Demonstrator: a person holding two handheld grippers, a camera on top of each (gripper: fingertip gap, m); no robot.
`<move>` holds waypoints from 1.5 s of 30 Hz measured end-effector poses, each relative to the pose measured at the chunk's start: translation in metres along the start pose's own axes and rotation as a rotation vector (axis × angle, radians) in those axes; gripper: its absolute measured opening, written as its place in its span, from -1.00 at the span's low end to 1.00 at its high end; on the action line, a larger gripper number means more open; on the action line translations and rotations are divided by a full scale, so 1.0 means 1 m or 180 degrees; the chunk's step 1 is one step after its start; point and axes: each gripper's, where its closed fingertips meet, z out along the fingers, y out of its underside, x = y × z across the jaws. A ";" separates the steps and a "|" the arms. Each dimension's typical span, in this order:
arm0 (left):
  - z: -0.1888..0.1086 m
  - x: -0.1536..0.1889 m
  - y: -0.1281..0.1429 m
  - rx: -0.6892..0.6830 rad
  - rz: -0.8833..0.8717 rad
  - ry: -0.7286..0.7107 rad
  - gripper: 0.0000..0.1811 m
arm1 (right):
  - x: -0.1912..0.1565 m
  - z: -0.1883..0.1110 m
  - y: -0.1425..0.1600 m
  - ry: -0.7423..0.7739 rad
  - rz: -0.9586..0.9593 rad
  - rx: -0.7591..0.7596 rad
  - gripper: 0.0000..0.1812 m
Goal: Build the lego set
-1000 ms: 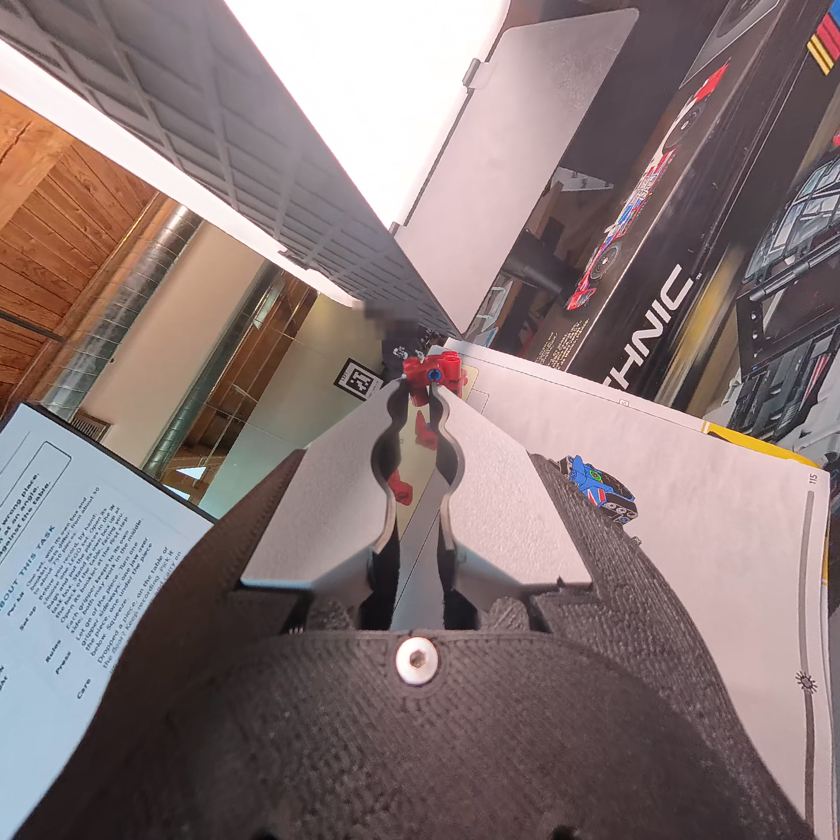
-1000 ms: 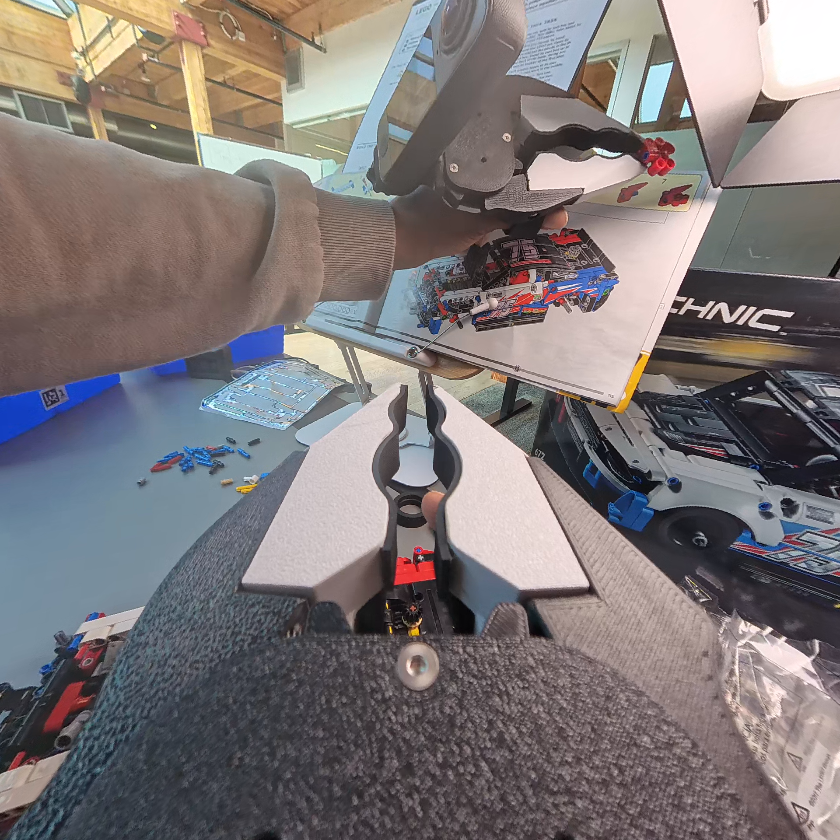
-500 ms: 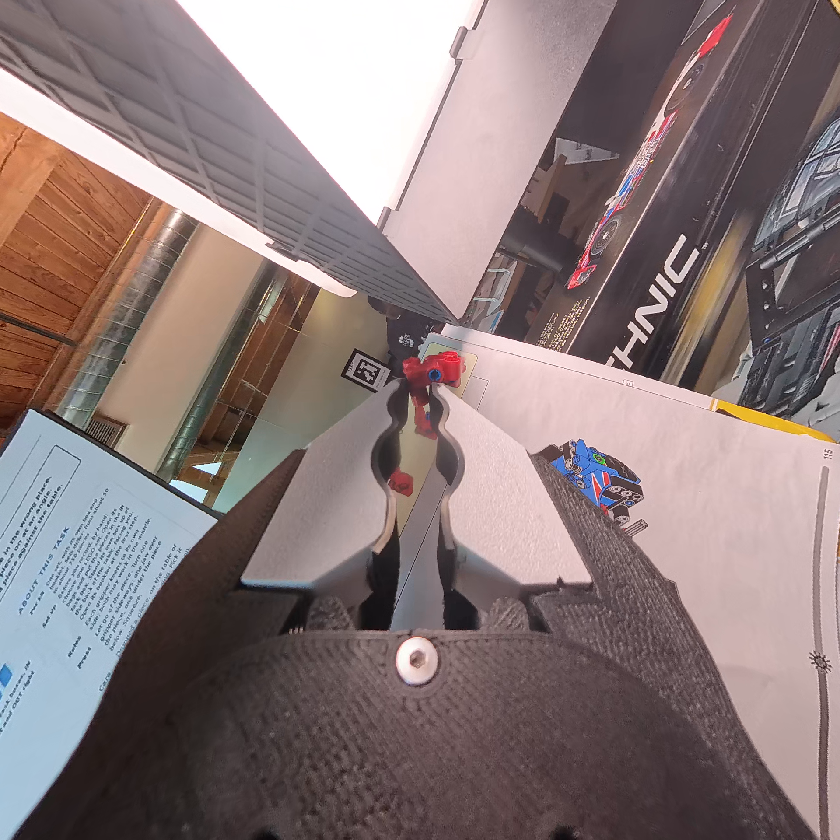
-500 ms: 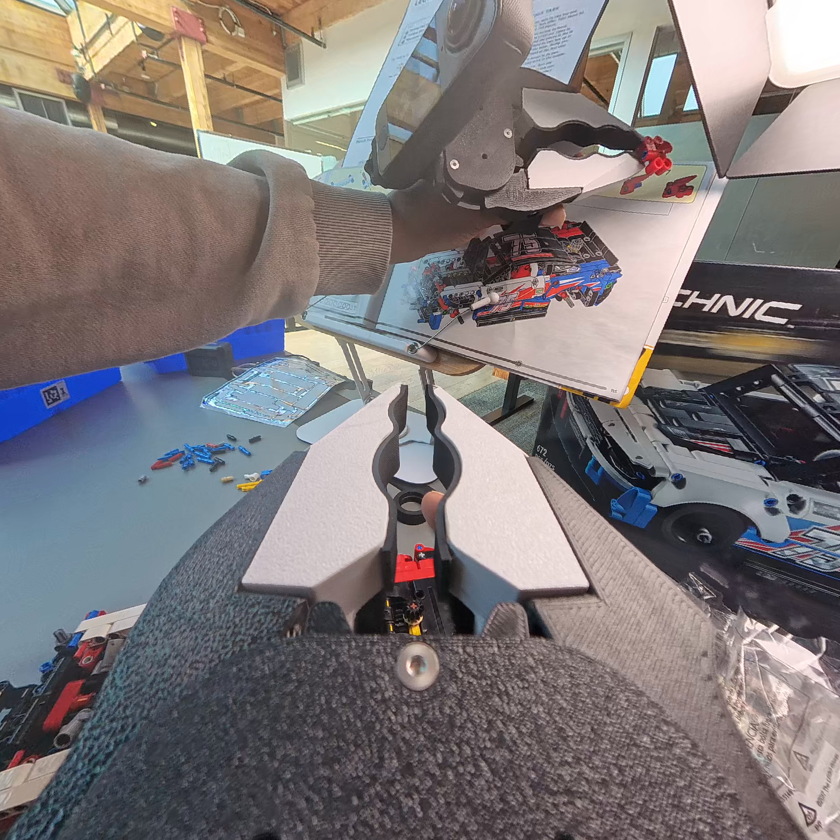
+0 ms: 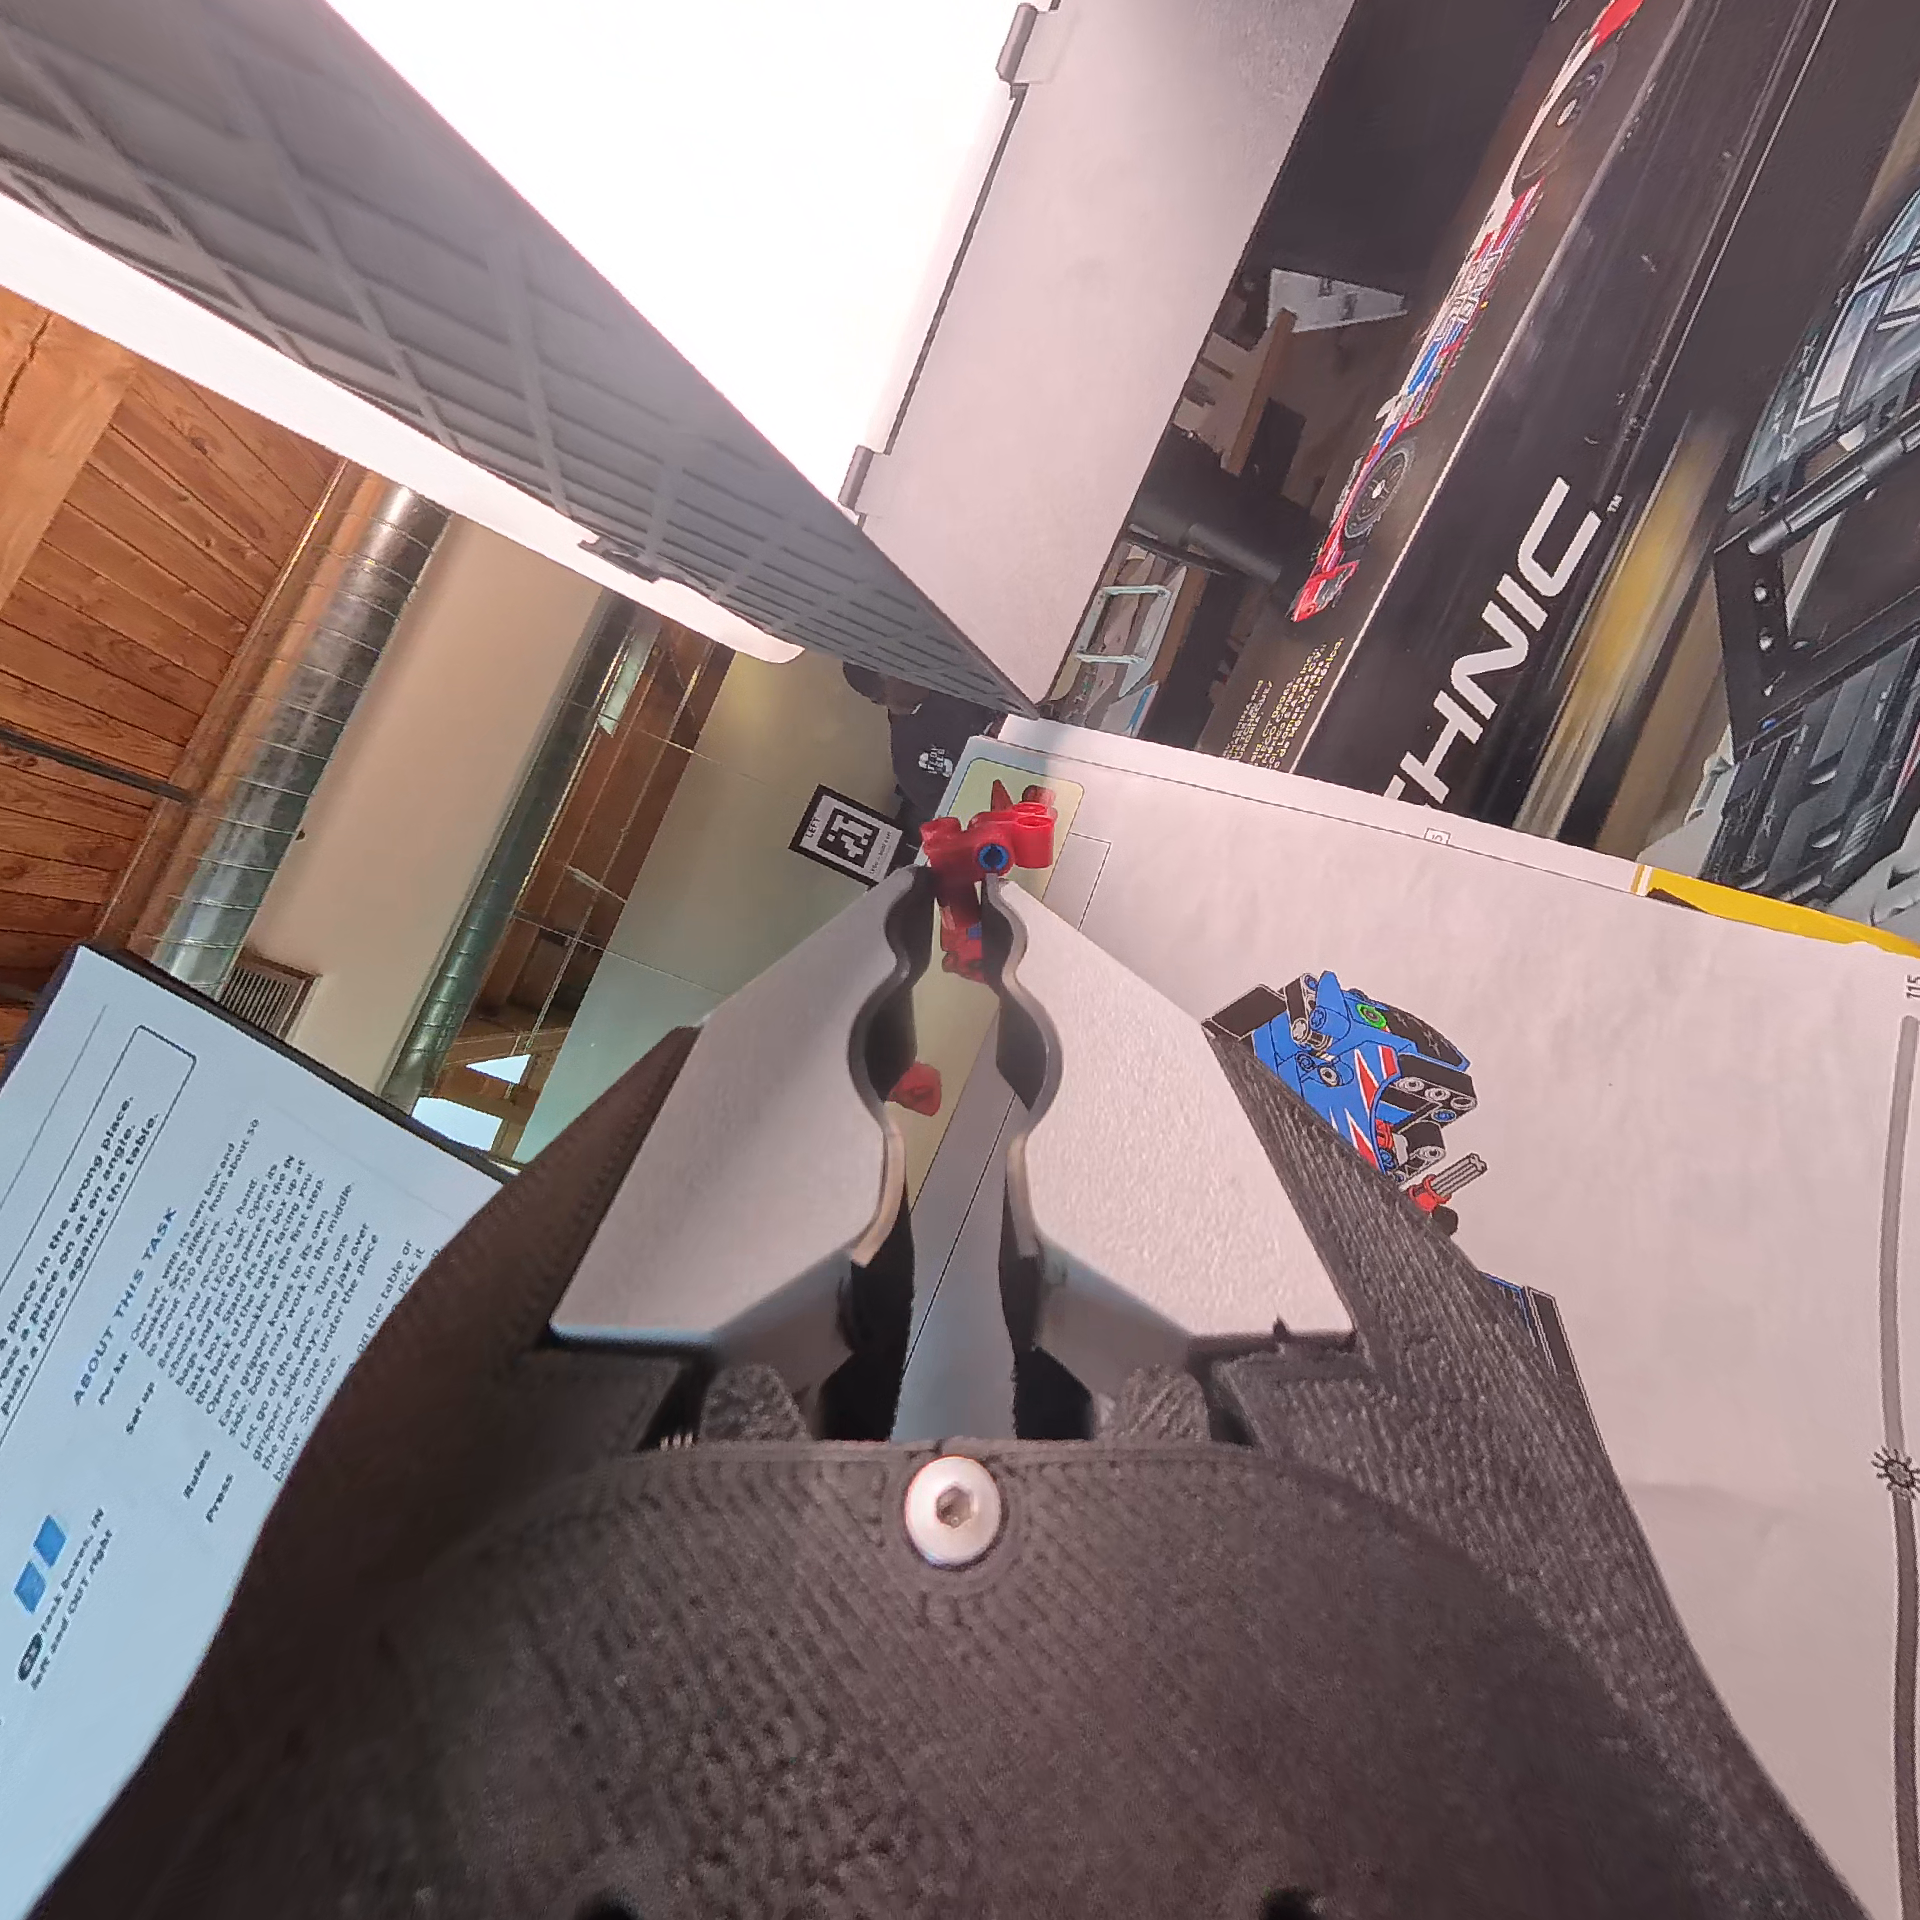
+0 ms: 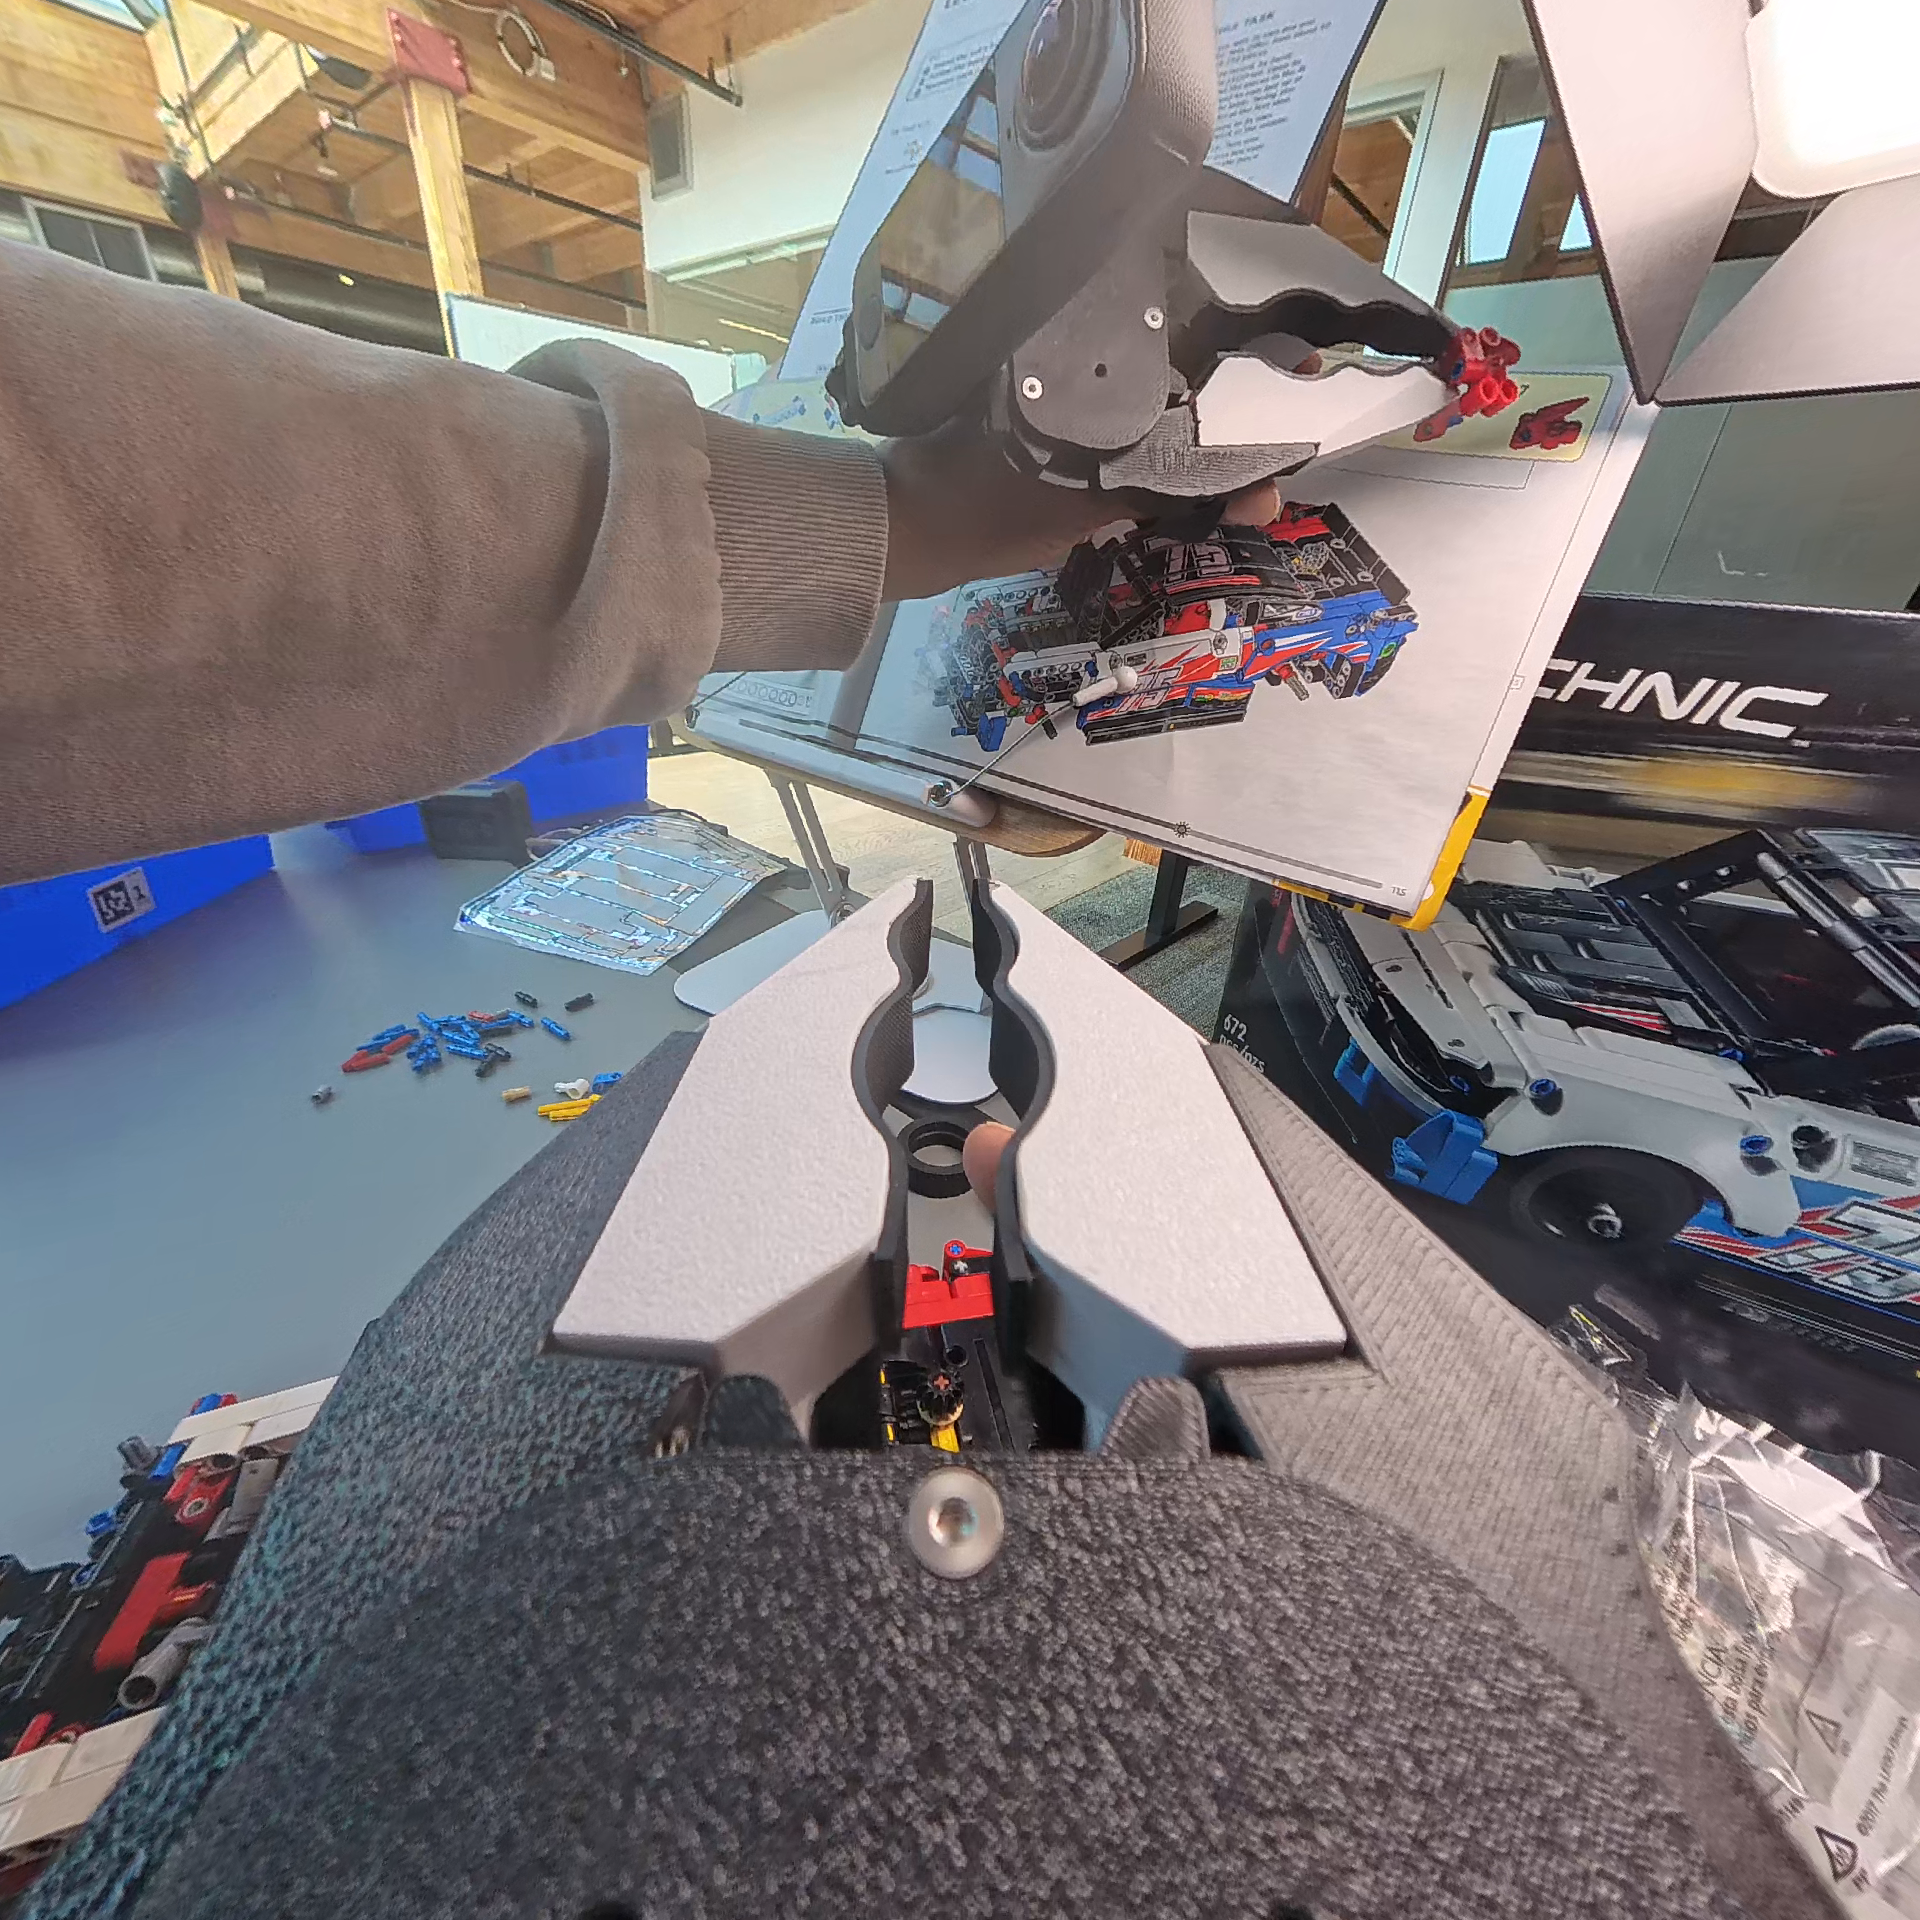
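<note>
My left gripper (image 5: 956,883) is shut on a small red lego piece (image 5: 992,844) with a blue pin in it. It holds the piece up against the top corner of the open instruction booklet (image 5: 1507,1091). In the right wrist view the left gripper (image 6: 1449,369) and the red piece (image 6: 1481,369) sit beside the printed part picture on the booklet (image 6: 1299,748). My right gripper (image 6: 951,899) is low over the table with its jaws nearly together and nothing between the tips. Through the gap I see red and black lego parts (image 6: 940,1294) below it.
The lego box (image 6: 1662,1039) stands at the right behind the booklet stand. Loose small pins (image 6: 468,1039) and a sticker sheet (image 6: 623,904) lie on the grey table (image 6: 208,1143). A part-built model (image 6: 135,1590) is at lower left, a plastic bag (image 6: 1766,1662) at lower right. Some 25 cm of space lies between my two pairs of fingers.
The left gripper has shifted slightly along the booklet's top corner, still holding the red piece. The right gripper has stayed about where it was.
</note>
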 end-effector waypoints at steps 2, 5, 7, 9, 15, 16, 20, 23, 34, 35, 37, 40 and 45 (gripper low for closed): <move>0.000 0.001 0.000 0.0003 0.0017 0.0001 -0.93 | 0.000 0.000 0.000 0.0001 0.0001 -0.0002 -0.95; 0.000 0.001 -0.001 0.0021 0.0013 0.0010 -0.93 | 0.000 0.000 0.001 0.0000 0.0004 -0.0007 -0.95; -0.001 0.001 -0.001 0.0034 0.0015 0.0015 -0.93 | 0.000 0.000 0.002 -0.0002 0.0005 -0.0013 -0.95; -0.001 0.001 -0.002 0.0045 0.0015 0.0020 -0.93 | 0.000 0.001 0.002 -0.0003 0.0004 -0.0018 -0.95; -0.002 0.000 -0.003 0.0067 -0.0002 0.0022 -0.93 | 0.000 0.001 0.003 -0.0007 0.0009 -0.0022 -0.95; -0.002 0.000 -0.003 0.0068 -0.0002 0.0023 -0.93 | 0.000 0.001 0.003 -0.0007 0.0011 -0.0022 -0.95; -0.002 0.000 -0.002 0.0064 0.0004 0.0030 -0.92 | 0.000 0.002 0.004 -0.0008 0.0012 -0.0033 -0.95; -0.001 0.001 -0.002 0.0060 0.0029 0.0046 -0.93 | 0.000 0.002 0.005 -0.0011 0.0012 -0.0042 -0.95; -0.004 0.003 -0.001 0.0040 0.0091 0.0094 -0.92 | -0.002 0.003 0.007 -0.0027 0.0020 -0.0058 -0.95; -0.006 0.001 -0.001 0.0053 0.0081 0.0096 -0.92 | -0.002 0.003 0.007 -0.0027 0.0022 -0.0059 -0.95; -0.012 -0.004 0.000 0.0085 0.0038 0.0112 -0.92 | -0.002 0.003 0.007 -0.0027 0.0023 -0.0058 -0.95; -0.030 -0.013 0.000 0.0165 0.0005 0.0169 -0.92 | -0.002 0.003 0.006 -0.0033 0.0020 -0.0053 -0.95; -0.089 -0.029 0.010 0.0274 -0.0215 0.0166 -0.92 | -0.005 0.004 0.007 -0.0055 0.0030 -0.0062 -0.95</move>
